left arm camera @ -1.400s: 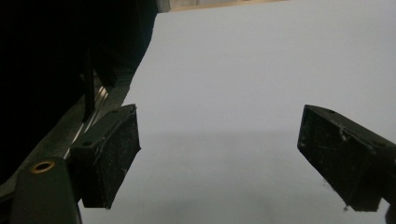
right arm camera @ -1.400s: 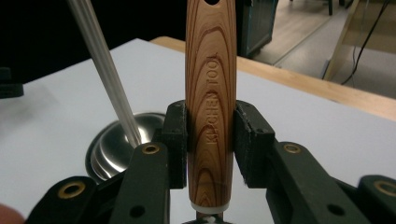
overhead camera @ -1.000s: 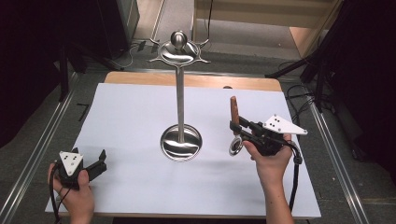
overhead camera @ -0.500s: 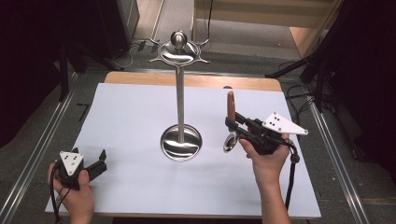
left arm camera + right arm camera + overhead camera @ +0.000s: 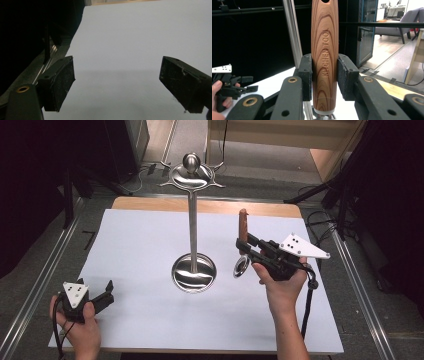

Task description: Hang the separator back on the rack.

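Note:
A kitchen tool with a wooden handle (image 5: 243,224) and a small round metal head (image 5: 241,266) hangs upright in my right gripper (image 5: 244,244), right of a tall metal stand (image 5: 192,220). In the right gripper view the pads are shut on the handle (image 5: 324,50), which is stamped "KITCHEN TOOL", and the stand's pole (image 5: 293,32) rises just behind it. My right gripper (image 5: 324,77) holds the handle low down. My left gripper (image 5: 97,289) rests at the front left of the white sheet, open, with nothing between its jaws (image 5: 117,85).
The stand has a round mirror-like base (image 5: 194,272) mid-table and a hooked crown with a ball (image 5: 191,170) on top. A white sheet (image 5: 150,245) covers the wooden table. Metal rails run along both sides, with cables on the floor to the right.
My right gripper has carried the tool a little to the left and away from me, closer to the stand. The left gripper has stayed put.

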A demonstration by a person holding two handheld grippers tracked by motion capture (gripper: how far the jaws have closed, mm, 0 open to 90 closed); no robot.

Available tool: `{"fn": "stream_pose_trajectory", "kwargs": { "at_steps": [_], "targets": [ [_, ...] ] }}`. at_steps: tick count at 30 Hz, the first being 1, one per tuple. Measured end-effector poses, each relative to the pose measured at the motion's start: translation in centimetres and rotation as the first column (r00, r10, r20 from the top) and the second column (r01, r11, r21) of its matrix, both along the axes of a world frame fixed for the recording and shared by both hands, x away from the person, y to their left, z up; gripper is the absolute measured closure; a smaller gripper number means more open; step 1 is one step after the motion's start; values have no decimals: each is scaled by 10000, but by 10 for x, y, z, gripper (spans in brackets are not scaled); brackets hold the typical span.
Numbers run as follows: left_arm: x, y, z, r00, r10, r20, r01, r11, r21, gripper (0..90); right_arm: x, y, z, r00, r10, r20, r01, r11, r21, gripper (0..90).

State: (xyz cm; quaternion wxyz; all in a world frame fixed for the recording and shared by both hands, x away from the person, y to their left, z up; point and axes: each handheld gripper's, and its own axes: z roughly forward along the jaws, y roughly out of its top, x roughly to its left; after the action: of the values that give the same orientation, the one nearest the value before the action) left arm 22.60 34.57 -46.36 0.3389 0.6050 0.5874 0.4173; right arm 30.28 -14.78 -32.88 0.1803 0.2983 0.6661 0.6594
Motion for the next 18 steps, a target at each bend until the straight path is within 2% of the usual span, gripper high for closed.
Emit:
{"fn": "stream_pose_trajectory", "kwargs": {
  "at_steps": [4,11,18],
  "targets": [
    [0,-1,0,10000,5,26,-5,10000,33,138,1,4,9,9998,87,197,-87,10000,-12,696],
    [0,0,0,10000,-19,84,19,10000,-23,138,-3,9,24,9986,201,480,-213,9995,244,696],
    [0,-1,0,10000,11,43,-12,10000,35,138,-5,13,30,9970,300,710,-326,9988,360,696]
  ]
}}
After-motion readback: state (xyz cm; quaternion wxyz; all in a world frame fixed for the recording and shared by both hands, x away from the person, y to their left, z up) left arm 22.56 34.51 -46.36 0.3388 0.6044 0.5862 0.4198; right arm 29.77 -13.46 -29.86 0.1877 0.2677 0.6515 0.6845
